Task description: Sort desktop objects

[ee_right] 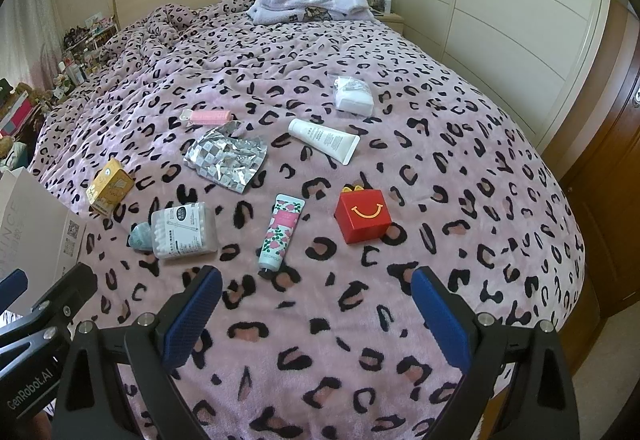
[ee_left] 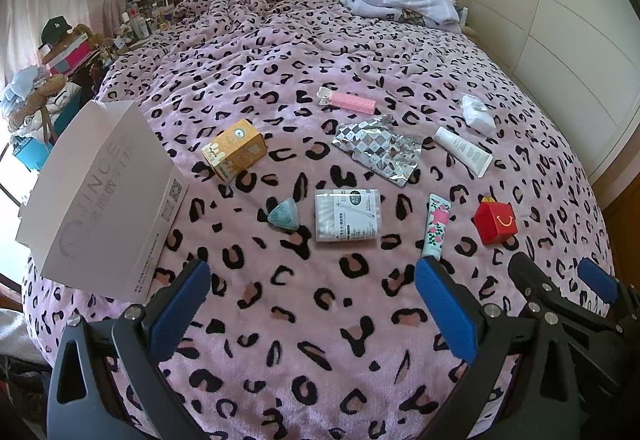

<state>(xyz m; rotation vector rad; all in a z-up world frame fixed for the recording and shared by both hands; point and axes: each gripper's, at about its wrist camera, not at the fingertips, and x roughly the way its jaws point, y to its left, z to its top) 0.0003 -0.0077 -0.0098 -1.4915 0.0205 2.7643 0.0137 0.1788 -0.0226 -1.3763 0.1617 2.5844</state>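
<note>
Nine small things lie scattered on the leopard-print blanket (ee_left: 320, 320) ahead of me, and none is picked up yet. My left gripper (ee_left: 312, 304) and right gripper (ee_right: 316, 312) both hover low over the near edge of the bed, jaws spread wide, holding nothing.

The open pink carton (ee_left: 104, 200) at my left is, I judge, where things belong. Nearest my left claw are the cotton swab box (ee_left: 347, 215) and the teal triangular pouch (ee_left: 285, 215), apart but close. The floral hand cream tube (ee_right: 282, 230) and the red Happy Meal box (ee_right: 363, 216) lie nearer my right claw. Farther back sit the yellow carton (ee_left: 235, 150), the crumpled silver foil bag (ee_left: 378, 148), the white tube (ee_left: 464, 150), the pink case (ee_left: 354, 102) and the white packet (ee_left: 478, 114).

To do this well I would start near: close across the swab box's short sides, since the plush blanket gives underneath and the smooth plastic may slip. I would press down gently before closing.
</note>
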